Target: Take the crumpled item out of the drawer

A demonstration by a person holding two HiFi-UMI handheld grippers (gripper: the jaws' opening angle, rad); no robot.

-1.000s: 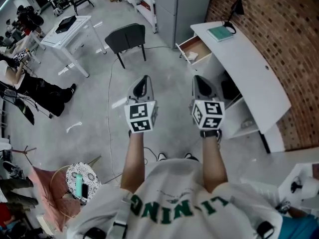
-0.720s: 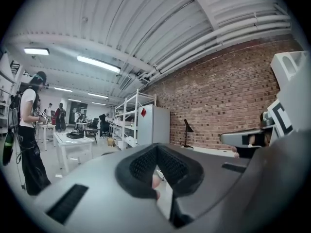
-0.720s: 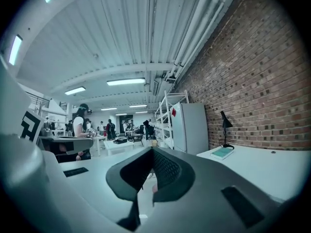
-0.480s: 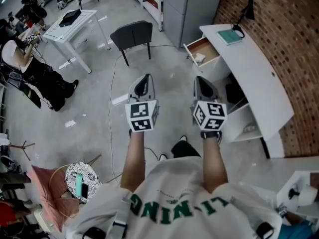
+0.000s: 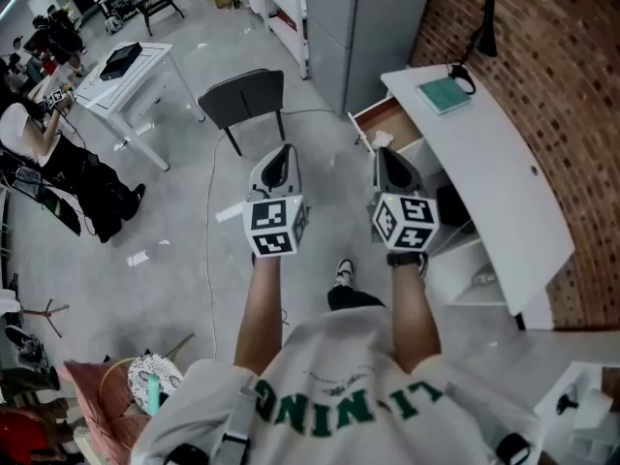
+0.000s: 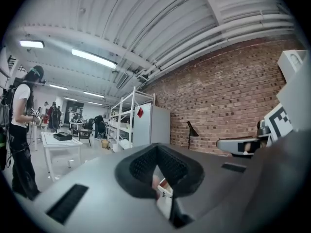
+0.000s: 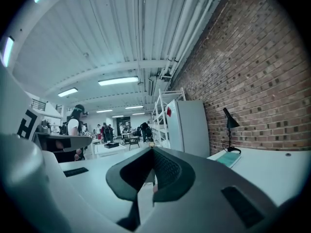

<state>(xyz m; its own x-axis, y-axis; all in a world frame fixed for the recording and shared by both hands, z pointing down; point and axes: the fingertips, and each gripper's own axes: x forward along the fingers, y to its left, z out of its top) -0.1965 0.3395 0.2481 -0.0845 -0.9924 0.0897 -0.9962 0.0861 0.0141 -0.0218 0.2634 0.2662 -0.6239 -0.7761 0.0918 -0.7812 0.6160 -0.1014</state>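
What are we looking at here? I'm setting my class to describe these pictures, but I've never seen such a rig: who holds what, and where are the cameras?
No robot: a person holds a tool in each hand, each ending in a two-fingered claw. The head view comes from a camera on the person's head, looking down: it shows the left claw and right claw, both shut and empty. The other two pictures come from cameras riding on each claw, looking along it. To the right stands a white desk, bearing a green book and a black lamp. Its open drawer holds a white crumpled item, not yet taken.
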